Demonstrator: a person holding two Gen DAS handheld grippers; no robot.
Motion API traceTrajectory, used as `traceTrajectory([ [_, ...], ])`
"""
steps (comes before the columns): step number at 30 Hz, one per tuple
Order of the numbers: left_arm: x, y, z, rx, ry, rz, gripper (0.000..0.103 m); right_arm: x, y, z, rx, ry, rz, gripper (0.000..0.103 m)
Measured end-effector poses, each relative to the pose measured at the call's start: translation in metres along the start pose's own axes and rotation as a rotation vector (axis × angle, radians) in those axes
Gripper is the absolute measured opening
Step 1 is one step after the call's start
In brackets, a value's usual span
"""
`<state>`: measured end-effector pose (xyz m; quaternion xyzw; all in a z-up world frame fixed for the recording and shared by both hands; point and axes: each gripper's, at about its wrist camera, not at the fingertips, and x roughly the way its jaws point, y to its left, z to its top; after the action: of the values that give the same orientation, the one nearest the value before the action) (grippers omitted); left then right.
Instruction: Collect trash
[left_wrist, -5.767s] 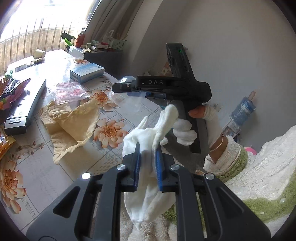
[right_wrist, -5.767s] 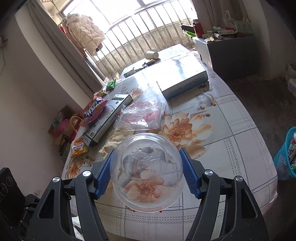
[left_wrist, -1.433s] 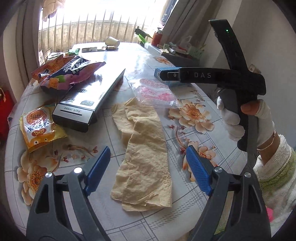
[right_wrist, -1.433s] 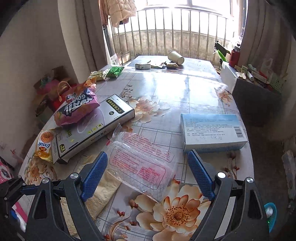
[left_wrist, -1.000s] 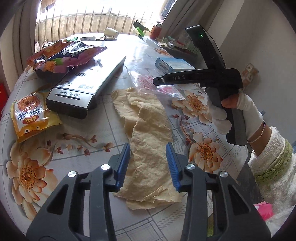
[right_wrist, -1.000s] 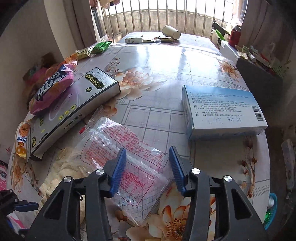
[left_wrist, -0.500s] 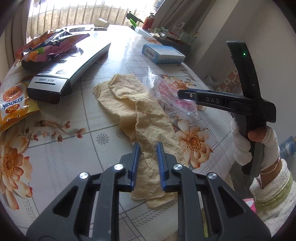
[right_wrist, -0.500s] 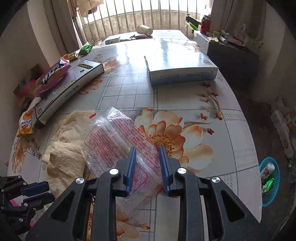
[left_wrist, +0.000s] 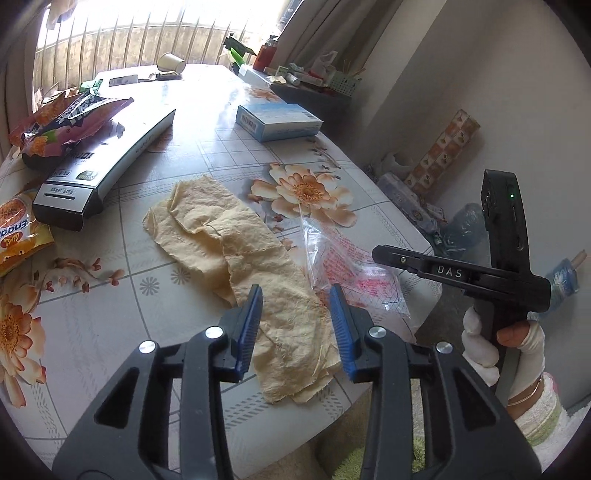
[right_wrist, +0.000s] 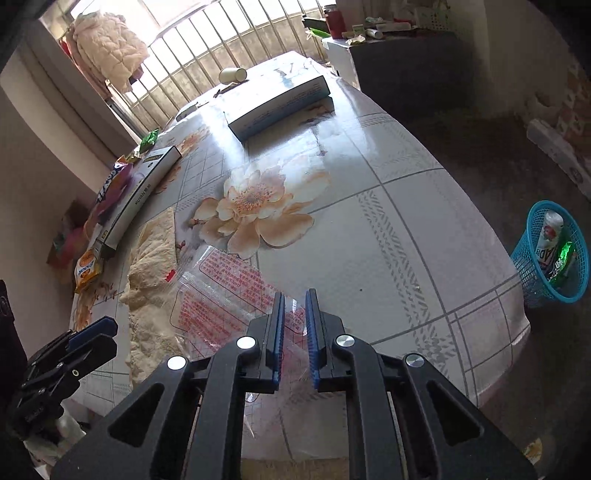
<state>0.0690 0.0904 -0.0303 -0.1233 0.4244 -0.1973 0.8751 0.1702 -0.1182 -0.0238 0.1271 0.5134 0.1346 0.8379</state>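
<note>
Counter: glossy floral tile-pattern cover. On it: crumpled yellow cloth, clear printed plastic bag at the near edge overlapping the cloth, blue box, long grey box, snack packet, paper cup on its side at the far end.

The worktop wears a glossy, smooth covering printed with flowers, bright with window glare. The yellow cloth looks matt, crinkled and rough-edged. The clear plastic bag is thin, shiny film with red print. The right tongs and left tongs are matt black plastic with ribbed blue pads and bright metal screws. The blue box looks like smooth card, the long grey box slightly glossy. The snack packet is shiny foil-like film. The blue basket is plastic mesh.
</note>
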Motion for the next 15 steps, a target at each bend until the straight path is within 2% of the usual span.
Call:
traceTrajectory([
  [3, 0.004, -0.010, 0.006, 0.017, 0.019, -0.032, 0.038, -0.004, -0.002, -0.007, 0.003, -0.002, 0.011, 0.012],
  [8, 0.034, -0.028, 0.020, 0.060, 0.085, -0.067, 0.042, -0.010, -0.007, -0.016, 0.004, -0.011, 0.019, 0.011],
  [12, 0.063, -0.034, 0.028, 0.064, 0.150, -0.027, 0.042, -0.012, -0.009, -0.016, 0.015, -0.018, 0.023, 0.011],
  [15, 0.077, -0.027, 0.030, 0.025, 0.199, -0.020, 0.042, -0.012, -0.013, -0.017, 0.027, -0.024, 0.038, 0.011],
])
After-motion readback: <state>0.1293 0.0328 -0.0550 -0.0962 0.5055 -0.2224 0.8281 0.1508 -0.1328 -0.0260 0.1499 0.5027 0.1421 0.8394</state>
